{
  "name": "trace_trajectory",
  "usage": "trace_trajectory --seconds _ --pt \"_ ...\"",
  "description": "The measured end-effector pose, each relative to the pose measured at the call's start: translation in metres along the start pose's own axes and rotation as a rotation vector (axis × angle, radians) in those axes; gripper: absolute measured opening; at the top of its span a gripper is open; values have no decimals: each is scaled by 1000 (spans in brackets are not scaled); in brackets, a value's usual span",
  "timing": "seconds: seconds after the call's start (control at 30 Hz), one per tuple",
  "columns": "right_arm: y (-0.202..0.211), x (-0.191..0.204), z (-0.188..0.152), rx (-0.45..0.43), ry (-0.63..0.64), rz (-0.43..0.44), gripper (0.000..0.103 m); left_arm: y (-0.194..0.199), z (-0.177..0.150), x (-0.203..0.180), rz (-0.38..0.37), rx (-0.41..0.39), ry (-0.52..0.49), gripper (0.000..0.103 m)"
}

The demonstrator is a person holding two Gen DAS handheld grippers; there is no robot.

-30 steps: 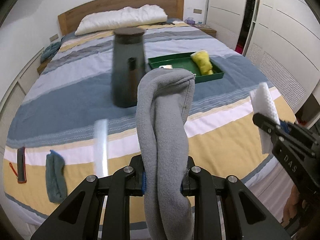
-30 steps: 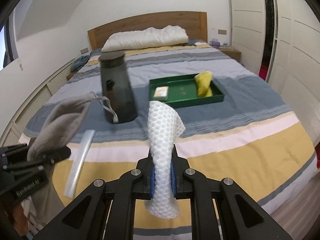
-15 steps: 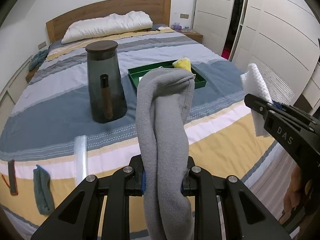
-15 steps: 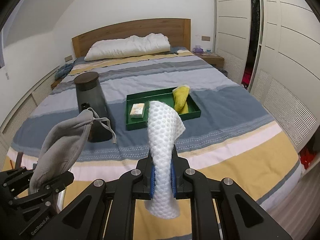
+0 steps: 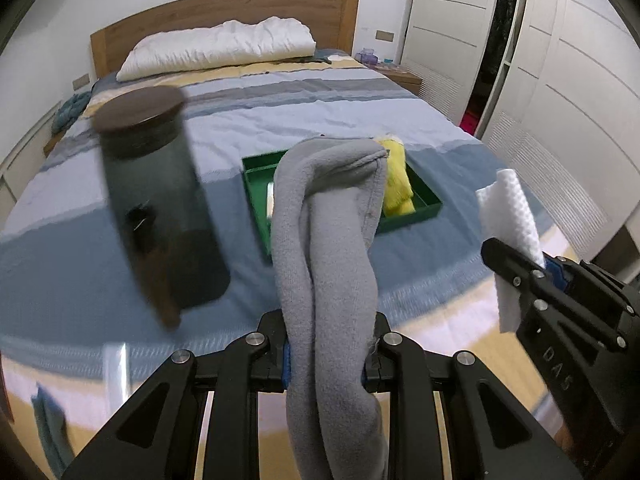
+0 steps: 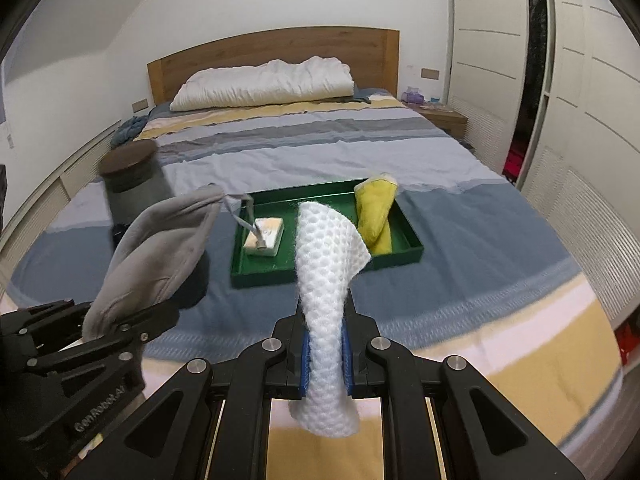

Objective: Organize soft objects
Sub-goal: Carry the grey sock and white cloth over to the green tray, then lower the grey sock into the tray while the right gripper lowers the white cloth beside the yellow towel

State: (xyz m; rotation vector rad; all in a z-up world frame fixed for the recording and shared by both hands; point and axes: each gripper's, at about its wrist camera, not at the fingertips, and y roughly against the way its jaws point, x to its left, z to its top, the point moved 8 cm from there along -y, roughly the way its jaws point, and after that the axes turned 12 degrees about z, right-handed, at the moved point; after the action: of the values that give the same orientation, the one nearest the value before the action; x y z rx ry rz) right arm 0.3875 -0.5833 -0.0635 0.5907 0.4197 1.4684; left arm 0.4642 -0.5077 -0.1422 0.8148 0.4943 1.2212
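The left tongs (image 5: 325, 364) are clamped on a grey fleece cloth (image 5: 328, 240) that stands up between the fingers and droops below them, while the right tongs (image 6: 325, 356) pinch a white waffle-textured cloth (image 6: 326, 280) the same way; both are held in the air above the near end of a striped bed (image 6: 460, 248). Beyond them a green tray (image 6: 400, 258) lies on the bedcover holding a yellow cloth (image 6: 374, 216) and a small pale block (image 6: 266, 236), with a dark lidded jar (image 5: 160, 208) standing to the tray's left and a white pillow (image 6: 264, 82) against the wooden headboard (image 6: 276, 46).
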Motion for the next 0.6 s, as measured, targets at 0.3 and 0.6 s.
trace_trajectory --seconds 0.3,0.6 --pt "-120 -55 48 49 39 -22 12 -103 60 -11 48 13 37 19" --pt "-197 -70 94 160 64 0 12 -158 86 1 78 140 105 19"
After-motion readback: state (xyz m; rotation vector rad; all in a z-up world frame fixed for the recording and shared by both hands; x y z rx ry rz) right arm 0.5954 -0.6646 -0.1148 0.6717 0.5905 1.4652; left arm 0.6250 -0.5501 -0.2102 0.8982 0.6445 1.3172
